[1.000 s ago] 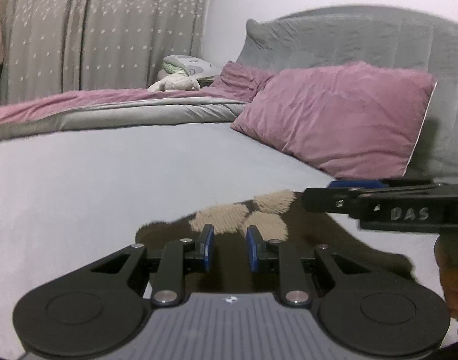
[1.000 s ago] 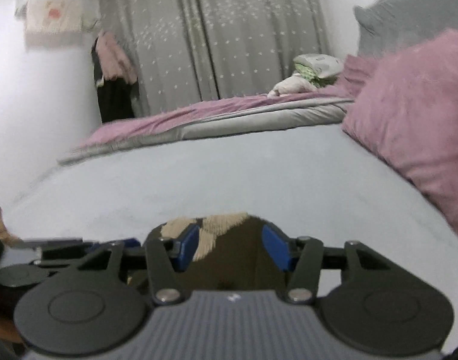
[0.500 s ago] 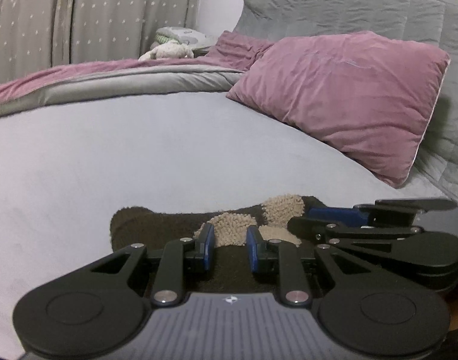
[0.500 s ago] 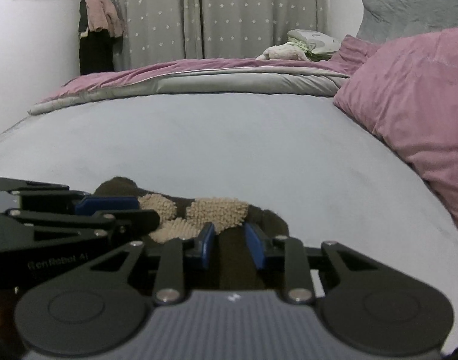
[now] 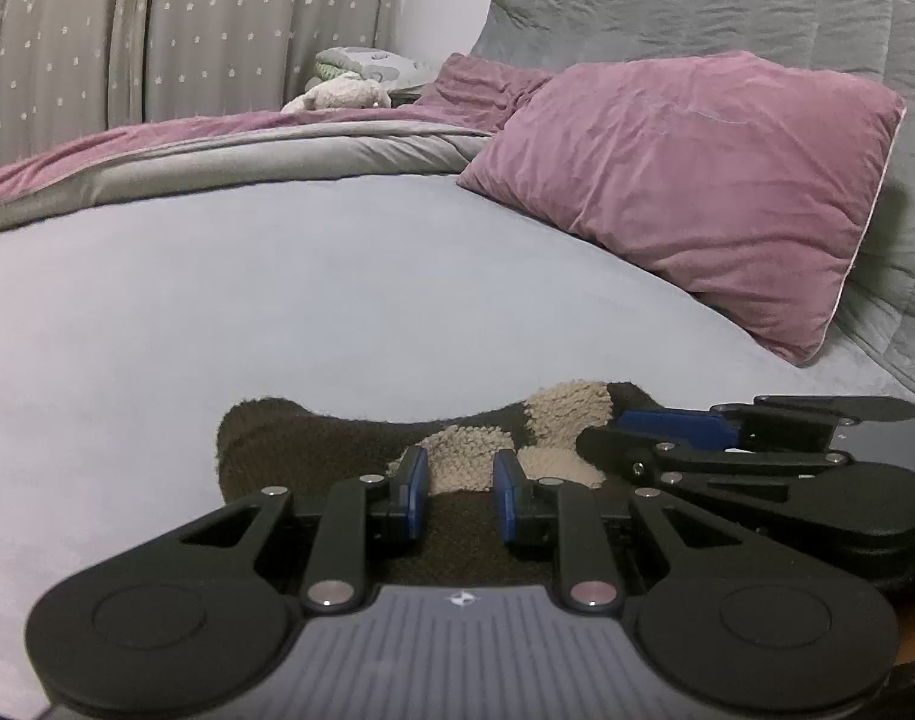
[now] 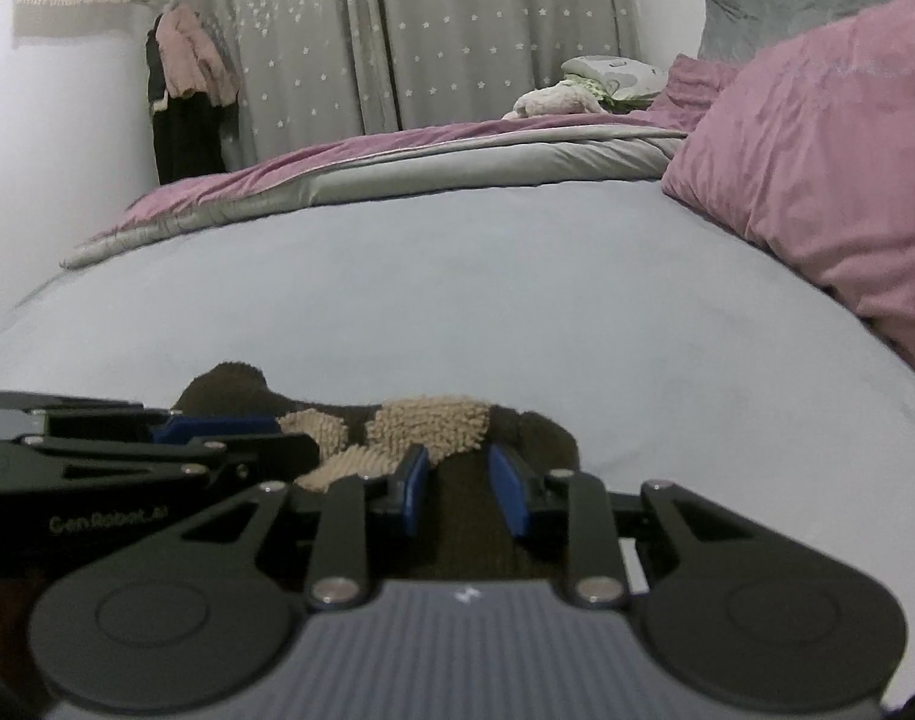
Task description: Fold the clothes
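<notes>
While both grippers lie side by side low on the bed, the left gripper and right gripper, jaws nearly closed, each pinch the garment's near edge; its long axis runs crosswise, stretching ahead.

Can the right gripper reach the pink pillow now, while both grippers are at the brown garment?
Probably not yet. The right gripper appears shut on the brown garment, and the pink pillow lies well beyond across open bedsheet.
</notes>
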`<state>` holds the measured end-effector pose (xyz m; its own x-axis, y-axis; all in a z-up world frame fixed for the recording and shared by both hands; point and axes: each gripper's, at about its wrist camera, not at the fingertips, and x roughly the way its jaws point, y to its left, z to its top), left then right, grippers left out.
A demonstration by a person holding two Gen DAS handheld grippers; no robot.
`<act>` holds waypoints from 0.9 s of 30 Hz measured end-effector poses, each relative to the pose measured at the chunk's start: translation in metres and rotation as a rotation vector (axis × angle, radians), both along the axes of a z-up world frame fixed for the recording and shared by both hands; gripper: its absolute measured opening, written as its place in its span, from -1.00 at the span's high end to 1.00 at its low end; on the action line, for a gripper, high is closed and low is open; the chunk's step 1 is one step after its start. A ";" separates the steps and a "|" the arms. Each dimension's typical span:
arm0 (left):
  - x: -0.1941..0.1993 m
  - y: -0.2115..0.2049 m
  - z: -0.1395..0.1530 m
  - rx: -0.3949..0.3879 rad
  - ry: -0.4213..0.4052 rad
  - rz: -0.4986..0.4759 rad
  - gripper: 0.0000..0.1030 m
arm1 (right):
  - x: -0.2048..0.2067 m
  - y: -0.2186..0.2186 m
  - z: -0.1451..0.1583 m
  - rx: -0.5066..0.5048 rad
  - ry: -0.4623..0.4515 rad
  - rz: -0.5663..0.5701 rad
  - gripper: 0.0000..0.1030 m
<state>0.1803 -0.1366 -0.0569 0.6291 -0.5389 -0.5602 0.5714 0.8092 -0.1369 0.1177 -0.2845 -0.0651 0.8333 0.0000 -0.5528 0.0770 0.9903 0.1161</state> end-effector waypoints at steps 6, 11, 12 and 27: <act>-0.024 0.018 0.022 -0.043 -0.013 -0.019 0.57 | -0.017 0.015 0.026 -0.035 0.012 0.014 0.24; -0.054 0.034 0.032 -0.044 -0.032 -0.067 0.57 | -0.043 0.021 0.048 -0.012 0.003 0.011 0.19; -0.059 0.036 0.033 -0.042 -0.034 -0.076 0.57 | -0.049 0.022 0.050 -0.006 0.002 0.008 0.19; -0.119 0.048 0.015 -0.038 -0.059 -0.140 0.58 | -0.114 0.044 0.054 0.020 0.092 0.007 0.29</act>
